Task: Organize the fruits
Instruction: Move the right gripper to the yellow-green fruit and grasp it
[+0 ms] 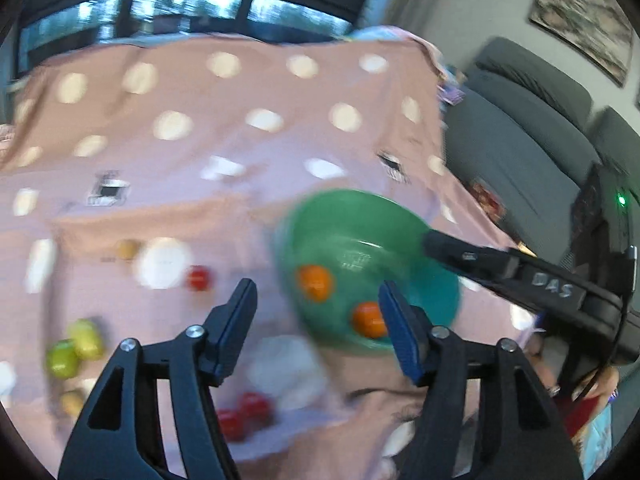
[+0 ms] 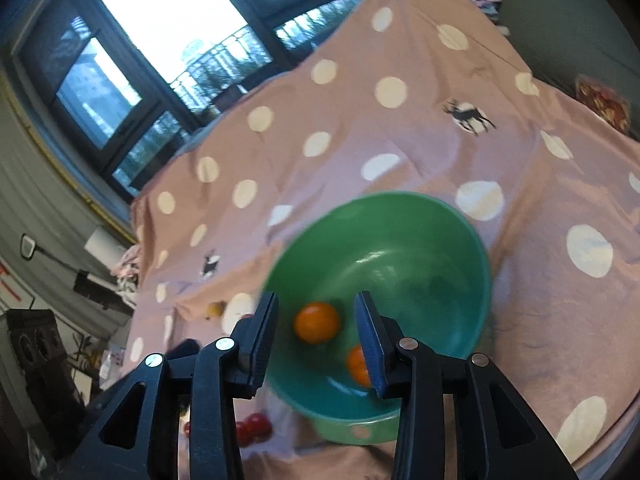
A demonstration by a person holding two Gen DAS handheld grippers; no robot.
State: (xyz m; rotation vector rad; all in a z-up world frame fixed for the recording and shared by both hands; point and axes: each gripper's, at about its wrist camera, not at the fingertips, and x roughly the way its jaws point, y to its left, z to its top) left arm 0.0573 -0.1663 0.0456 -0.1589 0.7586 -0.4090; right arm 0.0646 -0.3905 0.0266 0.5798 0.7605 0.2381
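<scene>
My left gripper [image 1: 318,332] and right gripper [image 2: 316,340] are black plastic linkages with silver screws; blue ribbed pads line my jaws. "DAS" lettering marks the right one.

Both wrist views angled down, close above table – sharing green bowl [image 1: 360,232] [image 2: 400,232].

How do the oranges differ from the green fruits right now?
The two oranges lie inside the green bowl; the green fruits sit out on the spotted cloth. The oranges are apart, the green fruits side by side. Both are pairs of small round fruit; neither is held.
</scene>
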